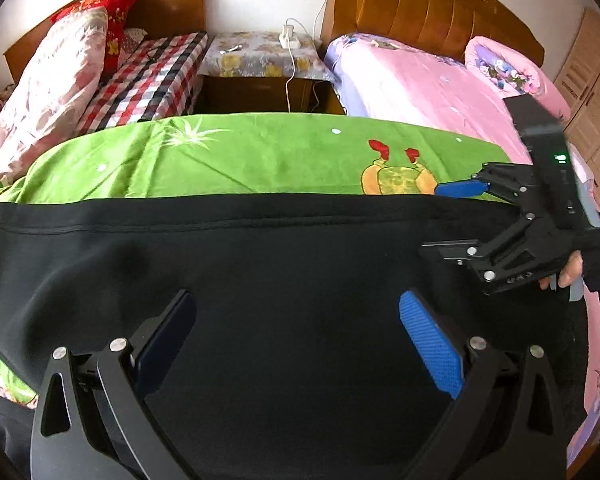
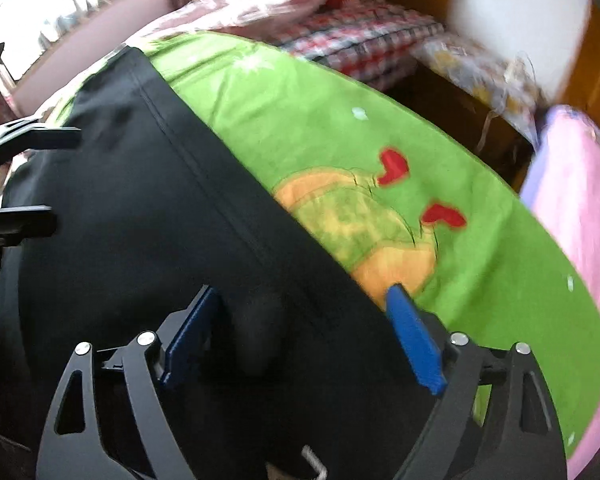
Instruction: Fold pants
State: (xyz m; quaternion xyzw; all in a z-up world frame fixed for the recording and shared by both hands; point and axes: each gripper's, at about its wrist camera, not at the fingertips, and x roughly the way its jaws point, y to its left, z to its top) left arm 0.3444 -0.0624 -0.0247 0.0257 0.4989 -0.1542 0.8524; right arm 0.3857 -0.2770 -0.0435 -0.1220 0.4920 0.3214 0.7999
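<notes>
Black pants (image 1: pixel 260 248) lie spread flat across a green cartoon-print sheet (image 1: pixel 260 152), with a seam running along their far edge. My left gripper (image 1: pixel 296 304) hovers open over the middle of the pants, nothing between its blue pads. My right gripper (image 1: pixel 432 219) comes in from the right, held by a person's hand (image 1: pixel 572 272), its upper finger at the pants' far edge. In the right wrist view the right gripper (image 2: pixel 300 300) stands open over the pants (image 2: pixel 140 200). A small raised fold of black fabric (image 2: pixel 256 332) sits between the pads without touching them. The left gripper (image 2: pixel 60 176) shows at the left edge.
Beyond the green sheet (image 2: pixel 380 120) stand a bed with a red plaid cover (image 1: pixel 152 76) and pillows on the left, a nightstand (image 1: pixel 260 52) with a charger and cable in the middle, and a pink bed (image 1: pixel 420 84) on the right. A wooden wardrobe (image 1: pixel 592 92) lines the far right.
</notes>
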